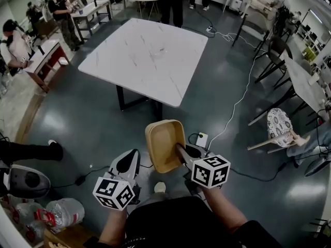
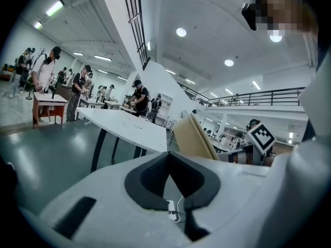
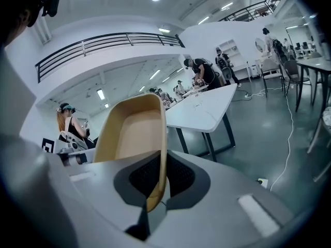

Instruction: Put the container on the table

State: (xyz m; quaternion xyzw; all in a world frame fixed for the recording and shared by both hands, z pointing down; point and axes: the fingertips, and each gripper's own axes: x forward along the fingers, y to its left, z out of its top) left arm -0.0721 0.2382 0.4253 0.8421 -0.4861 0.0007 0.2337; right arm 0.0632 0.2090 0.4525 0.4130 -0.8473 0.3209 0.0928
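Observation:
A tan plastic container (image 1: 163, 143) hangs above the dark floor, a short way in front of me. My right gripper (image 1: 179, 149) is shut on its right rim. In the right gripper view the container's wall (image 3: 132, 133) stands upright, pinched between the pads of the right gripper (image 3: 158, 161). My left gripper (image 1: 132, 156) is beside the container on its left, apart from it, shut and holding nothing. In the left gripper view the left gripper (image 2: 168, 156) has its tips together, with the container (image 2: 194, 138) to the right. The white table (image 1: 147, 56) stands farther ahead, its top almost bare.
A white power strip (image 1: 201, 139) and a long cable (image 1: 238, 99) lie on the floor to the right. Chairs (image 1: 282, 128) stand at the right. People work at other tables (image 1: 90, 9) at the back. Plastic bottles (image 1: 62, 211) lie at the lower left.

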